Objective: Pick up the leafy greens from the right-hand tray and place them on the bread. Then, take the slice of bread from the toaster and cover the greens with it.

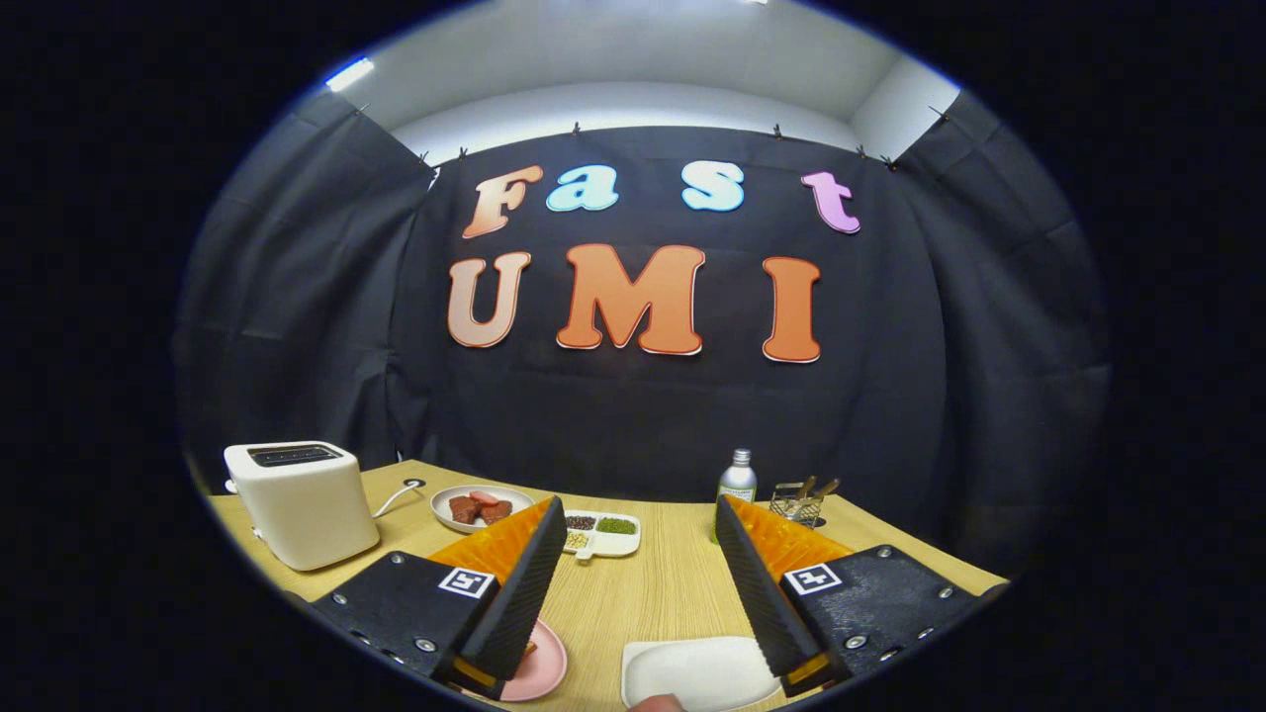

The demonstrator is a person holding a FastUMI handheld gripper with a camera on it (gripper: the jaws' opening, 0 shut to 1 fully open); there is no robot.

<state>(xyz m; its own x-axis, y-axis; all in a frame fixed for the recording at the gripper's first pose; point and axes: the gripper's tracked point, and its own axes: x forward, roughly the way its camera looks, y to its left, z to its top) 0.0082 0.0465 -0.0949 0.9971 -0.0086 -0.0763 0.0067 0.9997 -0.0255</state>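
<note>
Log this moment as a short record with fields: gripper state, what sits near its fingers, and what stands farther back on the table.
hand-held gripper: open, fingers wide apart, holding nothing
between the fingers: bare wooden table
by the left finger: pink plate, partly hidden
by the right finger: white tray; no greens visible on its exposed part
far left: white toaster; no bread visible above its slots
beyond the fingers: plate of reddish-brown food pieces; divided dish of grains
far right: bottle; wire holder
</note>
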